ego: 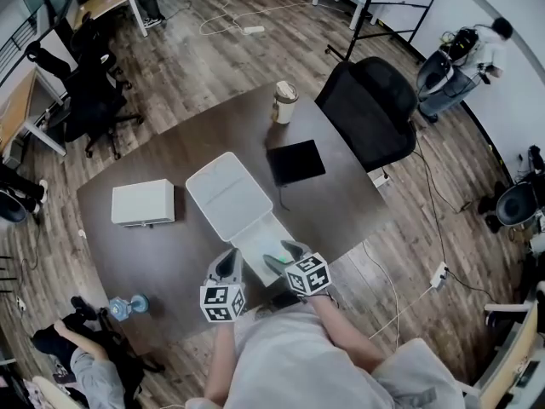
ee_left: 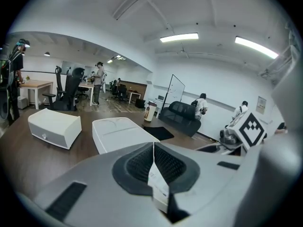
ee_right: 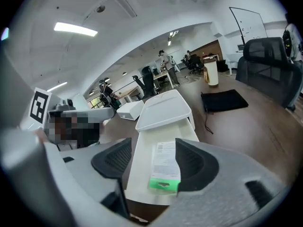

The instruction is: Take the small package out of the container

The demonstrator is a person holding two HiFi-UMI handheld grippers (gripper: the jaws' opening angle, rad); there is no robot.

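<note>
The white container [ego: 255, 239] lies at the table's near edge, its lid [ego: 228, 192] slid back off the near part. In the right gripper view a small flat package [ee_right: 165, 167] with a printed label and a green end lies in the container [ee_right: 139, 171]. My right gripper [ee_right: 151, 162] stands open around it, and the package lies beside the right pad [ee_right: 191, 162]. My left gripper [ee_left: 154, 150] is shut on a thin white package [ee_left: 158, 183] that sticks up edge-on between its pads. In the head view both grippers, left [ego: 228, 264] and right [ego: 286, 254], hover over the container's near end.
A closed white box [ego: 142, 203] sits to the left of the container. A black pad [ego: 295, 162] and a paper cup [ego: 284, 102] lie beyond it. A water bottle [ego: 128, 307] stands at the near left corner. A black office chair [ego: 370, 113] is at the table's right side.
</note>
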